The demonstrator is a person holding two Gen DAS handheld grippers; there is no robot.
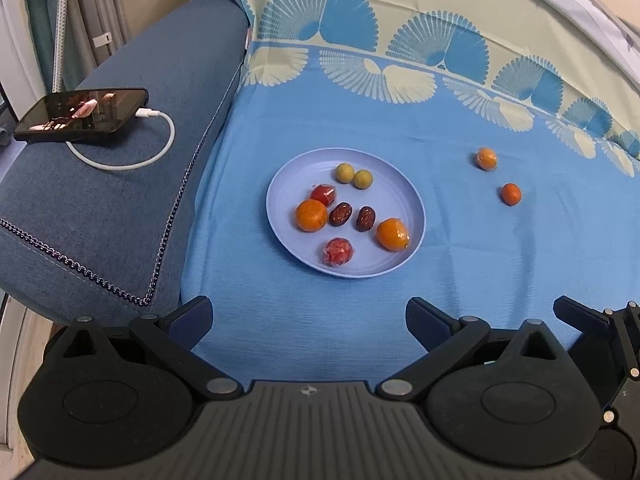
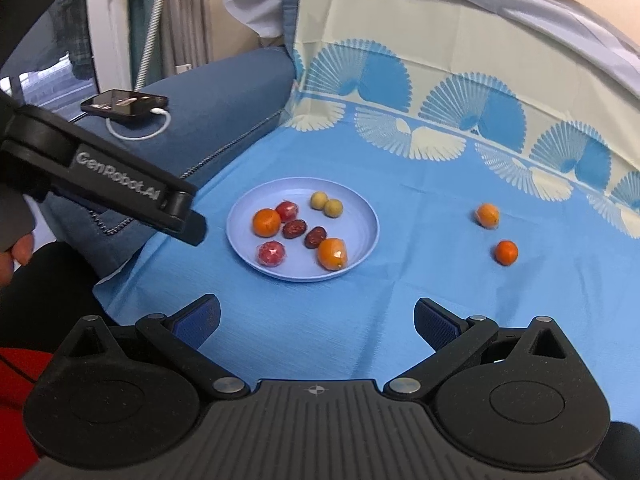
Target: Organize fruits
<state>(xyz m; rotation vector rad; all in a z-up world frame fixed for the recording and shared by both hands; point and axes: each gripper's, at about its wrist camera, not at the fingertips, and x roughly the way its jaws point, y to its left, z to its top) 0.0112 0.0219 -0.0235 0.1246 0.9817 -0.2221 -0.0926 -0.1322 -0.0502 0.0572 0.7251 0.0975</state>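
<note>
A pale blue plate (image 1: 408, 196) (image 2: 244, 216) lies on the blue cloth and holds several fruits: two oranges, two wrapped red fruits, two dark dates and two small yellow-green fruits. Two small orange fruits lie loose on the cloth to its right, a wrapped one (image 1: 486, 158) (image 2: 487, 215) farther and a bare one (image 1: 511, 194) (image 2: 506, 252) nearer. My left gripper (image 1: 310, 320) is open and empty, held short of the plate. My right gripper (image 2: 317, 320) is open and empty, also short of the plate. One left finger (image 2: 176, 216) shows in the right wrist view, left of the plate.
A phone (image 1: 82, 114) (image 2: 124, 105) on a white charging cable (image 1: 132, 162) rests on the dark blue sofa arm (image 1: 120, 208) at the left. The fan-patterned cloth rises up the sofa back (image 1: 400, 8) behind the plate.
</note>
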